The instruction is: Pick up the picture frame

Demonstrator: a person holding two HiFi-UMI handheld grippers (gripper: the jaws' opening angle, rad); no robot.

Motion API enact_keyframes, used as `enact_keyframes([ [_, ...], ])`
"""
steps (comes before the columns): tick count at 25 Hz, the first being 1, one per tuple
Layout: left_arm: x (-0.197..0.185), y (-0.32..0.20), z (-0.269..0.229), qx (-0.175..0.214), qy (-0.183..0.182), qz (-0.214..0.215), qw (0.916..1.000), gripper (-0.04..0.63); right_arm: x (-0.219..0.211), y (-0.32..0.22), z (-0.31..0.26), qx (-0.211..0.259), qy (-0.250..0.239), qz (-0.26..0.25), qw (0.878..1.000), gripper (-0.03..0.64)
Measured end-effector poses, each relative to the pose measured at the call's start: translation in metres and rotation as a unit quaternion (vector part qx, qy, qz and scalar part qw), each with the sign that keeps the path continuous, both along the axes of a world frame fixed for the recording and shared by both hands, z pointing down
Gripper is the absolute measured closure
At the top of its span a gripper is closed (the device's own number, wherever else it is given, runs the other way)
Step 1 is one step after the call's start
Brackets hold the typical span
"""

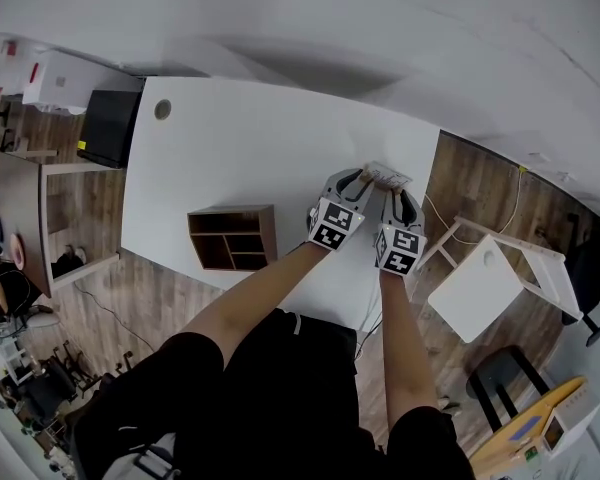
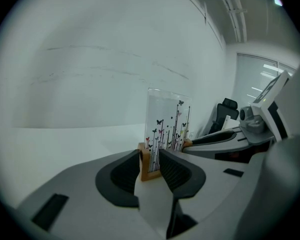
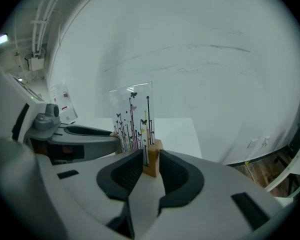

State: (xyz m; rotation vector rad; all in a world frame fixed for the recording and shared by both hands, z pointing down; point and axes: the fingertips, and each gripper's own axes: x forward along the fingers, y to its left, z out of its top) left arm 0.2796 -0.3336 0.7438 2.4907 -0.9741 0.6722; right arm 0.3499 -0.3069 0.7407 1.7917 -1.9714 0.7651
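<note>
The picture frame (image 1: 388, 177) is a clear panel printed with black stems and butterflies, standing on small wooden feet near the far right edge of the white table (image 1: 240, 158). In the left gripper view the frame (image 2: 167, 124) rises just past my left gripper (image 2: 150, 160). Its left wooden foot (image 2: 149, 170) sits between the pads, which lie close on both sides without visibly pressing. In the right gripper view my right gripper (image 3: 151, 159) is shut on the other wooden foot (image 3: 152, 161) of the frame (image 3: 135, 119). Both grippers (image 1: 352, 186) (image 1: 402, 203) sit side by side at the frame.
A small brown wooden shelf box (image 1: 232, 237) stands on the table to the left of my arms. A black box (image 1: 110, 128) sits off the table's left end. A white side table (image 1: 485, 283) stands on the floor at the right, beyond the table edge.
</note>
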Motion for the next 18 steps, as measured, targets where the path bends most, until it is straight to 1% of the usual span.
enact_keyframes([
  [9, 0.004, -0.0096, -0.0038, 0.004, 0.014, 0.012, 0.9998, 0.48, -0.0016, -0.0082, 0.0043, 0.003, -0.013, -0.016, 1.0, 0.502],
  [15, 0.0008, -0.0082, -0.0005, 0.008, 0.008, 0.014, 0.9998, 0.48, 0.0007, -0.0061, 0.004, 0.005, -0.012, -0.009, 1.0, 0.503],
  [18, -0.0034, -0.0048, 0.0009, 0.001, 0.005, 0.012, 0.9999, 0.482, -0.0021, -0.0041, 0.0027, 0.006, -0.01, -0.012, 1.0, 0.506],
])
